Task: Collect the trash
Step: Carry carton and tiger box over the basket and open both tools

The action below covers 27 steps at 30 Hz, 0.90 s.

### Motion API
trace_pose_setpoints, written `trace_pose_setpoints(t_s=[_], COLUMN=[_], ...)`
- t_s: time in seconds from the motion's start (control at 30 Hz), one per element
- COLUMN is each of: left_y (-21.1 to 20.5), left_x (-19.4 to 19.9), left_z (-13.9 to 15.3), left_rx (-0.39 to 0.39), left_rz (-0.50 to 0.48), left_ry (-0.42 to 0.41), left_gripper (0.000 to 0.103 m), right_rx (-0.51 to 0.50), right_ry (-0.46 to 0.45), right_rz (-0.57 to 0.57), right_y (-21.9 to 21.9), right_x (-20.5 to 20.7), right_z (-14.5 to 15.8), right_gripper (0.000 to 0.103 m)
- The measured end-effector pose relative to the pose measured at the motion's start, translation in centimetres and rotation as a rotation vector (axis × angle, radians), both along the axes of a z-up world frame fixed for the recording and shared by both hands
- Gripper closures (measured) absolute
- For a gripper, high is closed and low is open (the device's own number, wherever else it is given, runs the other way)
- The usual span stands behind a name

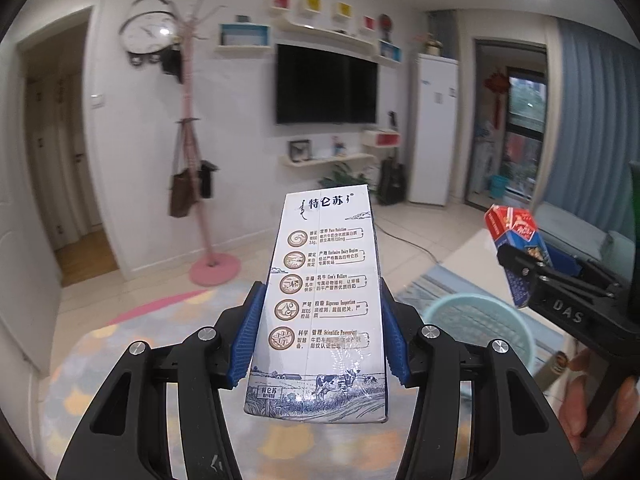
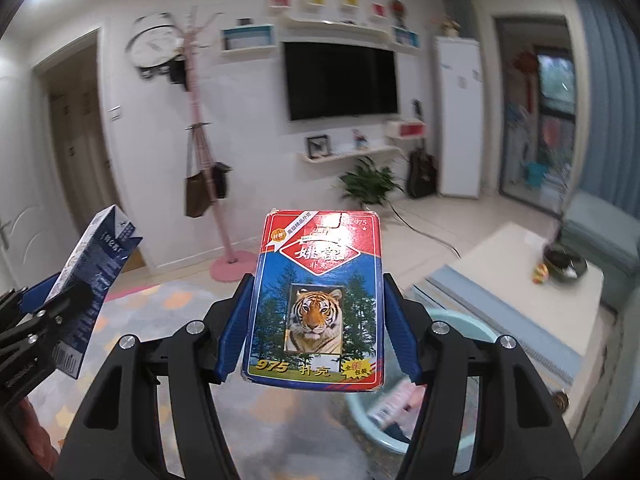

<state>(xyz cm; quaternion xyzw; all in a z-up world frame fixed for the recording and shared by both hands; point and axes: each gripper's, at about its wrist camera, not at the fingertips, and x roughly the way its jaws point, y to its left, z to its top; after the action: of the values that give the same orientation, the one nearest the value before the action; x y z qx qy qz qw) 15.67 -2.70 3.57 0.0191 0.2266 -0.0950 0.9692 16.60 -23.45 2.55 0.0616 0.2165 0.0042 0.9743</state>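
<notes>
My left gripper [image 1: 320, 320] is shut on a white milk carton [image 1: 324, 304] with blue print, held up in the air; the carton also shows at the left of the right wrist view [image 2: 92, 280]. My right gripper [image 2: 318, 312] is shut on a red and blue playing-card box [image 2: 320, 300] with a tiger picture; that box also shows at the right of the left wrist view [image 1: 516, 248]. A pale green plastic basket [image 1: 476, 324] stands on the floor below and between the grippers, and in the right wrist view [image 2: 452, 320] it holds a pink packet [image 2: 394, 400].
A low white coffee table [image 2: 516, 280] with a dark bowl [image 2: 564, 260] stands right of the basket, a grey sofa [image 2: 600, 228] behind it. A patterned rug [image 1: 120, 360] covers the floor. A pink coat stand [image 1: 200, 200], wall TV [image 1: 326, 88] and doorway are at the back.
</notes>
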Motion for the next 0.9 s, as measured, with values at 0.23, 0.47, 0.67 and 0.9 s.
trace_pose_setpoints(t_s=[0.23,0.47,0.67,0.9], left_y=[-6.9,-12.9,-16.2,-17.6], left_x=[1.6,5.9,9.0,10.2], left_z=[-1.8,-6.8,-11.5,-12.6], left_rx=[-0.02,-0.051,0.014,0.013], left_rz=[-0.101,-0.184,-0.204,-0.243], left_ry=[0.062,0.239,0.349,0.369], left_gripper=[0.052,0.052,0.052,0.051], right_rx=[0.14,0.184,0.307,0.369], right_ry=[0.08,0.194,0.413,0.453], right_rz=[-0.074,-0.152,-0.169,-0.19], right_y=[-8.5,-13.8,-18.0,-19.6], right_x=[0.4,2.2,5.2,5.7], right_z=[-4.0,-8.5,-14.9,-17.8], right_gripper=[0.045,0.045,0.044,0.043])
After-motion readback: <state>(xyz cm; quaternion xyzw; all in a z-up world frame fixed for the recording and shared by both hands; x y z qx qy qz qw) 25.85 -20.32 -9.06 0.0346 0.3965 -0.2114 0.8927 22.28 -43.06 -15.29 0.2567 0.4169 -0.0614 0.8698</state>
